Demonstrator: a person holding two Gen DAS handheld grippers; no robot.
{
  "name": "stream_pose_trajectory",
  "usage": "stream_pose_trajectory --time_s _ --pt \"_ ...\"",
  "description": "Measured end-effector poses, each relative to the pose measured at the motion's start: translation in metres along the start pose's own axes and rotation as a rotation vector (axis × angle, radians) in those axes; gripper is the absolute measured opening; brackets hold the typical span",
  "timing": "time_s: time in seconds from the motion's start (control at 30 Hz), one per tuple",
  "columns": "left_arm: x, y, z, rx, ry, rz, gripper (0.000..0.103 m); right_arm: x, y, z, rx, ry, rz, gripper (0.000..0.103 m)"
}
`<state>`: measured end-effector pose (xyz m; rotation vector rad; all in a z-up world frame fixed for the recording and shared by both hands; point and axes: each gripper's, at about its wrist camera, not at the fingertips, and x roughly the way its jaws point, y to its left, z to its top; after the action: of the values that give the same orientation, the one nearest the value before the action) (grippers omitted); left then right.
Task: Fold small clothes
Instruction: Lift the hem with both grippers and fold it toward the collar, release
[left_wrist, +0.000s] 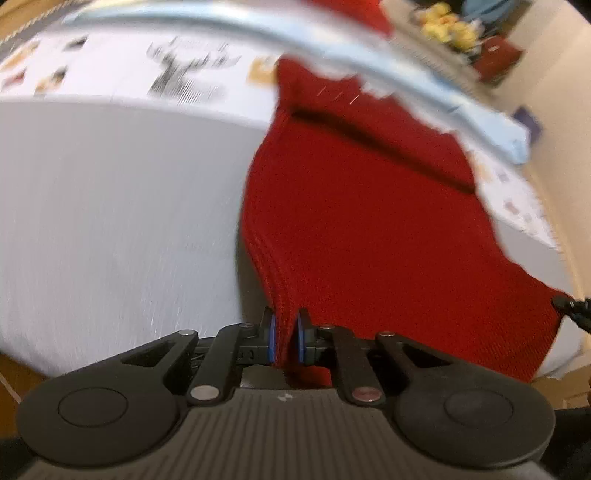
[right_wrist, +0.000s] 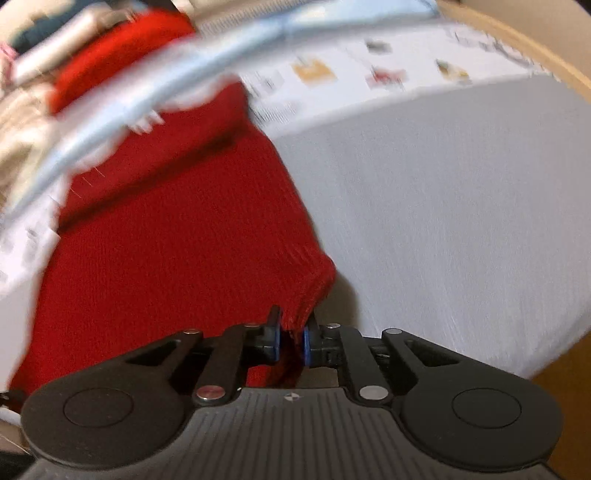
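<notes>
While both views are smeared by motion blur, these points can be read:

Garment: a red knitted garment (left_wrist: 354, 206) is seen spread over the white table (left_wrist: 110, 221), its near hem raised off the surface toward both cameras; a dark horizontal crease is seen across its upper part.

Left gripper (left_wrist: 285, 336): the jaws are seen nearly closed, and the ribbed near-left corner of the red knit is pinched between the blue pads (left_wrist: 272, 338).

Right gripper (right_wrist: 291, 338): the jaws are likewise drawn almost together, and the near-right corner of the same garment (right_wrist: 177, 251) is clamped between the blue pads (right_wrist: 306, 345), with a fold of red hanging below them.

Hem between the grips: in the left view the red fabric is stretched from the left jaws out to the right edge of the picture, where a black tip (left_wrist: 567, 306) is touched by it; whether that is the other gripper cannot be told.

Far side: a pale blue strip (left_wrist: 332, 44) is seen arching across the top of the garment, too blurred to be identified.

Table cover: a white printed sheet (left_wrist: 184, 74) with small coloured pictures and dark marks is laid along the far edge of the table (right_wrist: 461, 203).

Background: yellow shapes (left_wrist: 448, 26) and a red box (left_wrist: 496, 55) are made out beyond the table, blurred.
</notes>
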<state>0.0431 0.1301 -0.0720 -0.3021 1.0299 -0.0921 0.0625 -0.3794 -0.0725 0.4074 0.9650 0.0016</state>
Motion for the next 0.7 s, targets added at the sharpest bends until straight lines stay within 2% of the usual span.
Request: stream_pose_trajectory --time_s 0.07,0.17,0.3,0.5,0.6,0.7 --pt "-0.022 -0.004 0.011 0.028 -0.039 -0.025 0.01 -0.026 0.005 0.011 0.002 -0.074 0.081 0.01" --pt "-0.055 -0.007 0.027 0.04 -0.089 -0.076 0.01 -0.062 0.006 0.024 -0.003 -0.149 0.157 0.01" --pt "-0.099 -0.01 0.034 0.085 -0.142 -0.128 0.009 -0.098 0.004 0.031 0.012 -0.198 0.241 0.009" --pt "-0.18 -0.01 0.023 0.116 -0.173 -0.221 0.009 -0.164 -0.007 0.022 0.014 -0.239 0.343 0.009" --pt "-0.189 0.001 0.027 0.074 -0.162 -0.241 0.01 -0.196 -0.019 0.021 0.018 -0.245 0.377 0.009" --pt "-0.156 0.013 0.047 0.03 -0.122 -0.215 0.01 -0.196 -0.025 0.025 0.041 -0.21 0.342 0.009"
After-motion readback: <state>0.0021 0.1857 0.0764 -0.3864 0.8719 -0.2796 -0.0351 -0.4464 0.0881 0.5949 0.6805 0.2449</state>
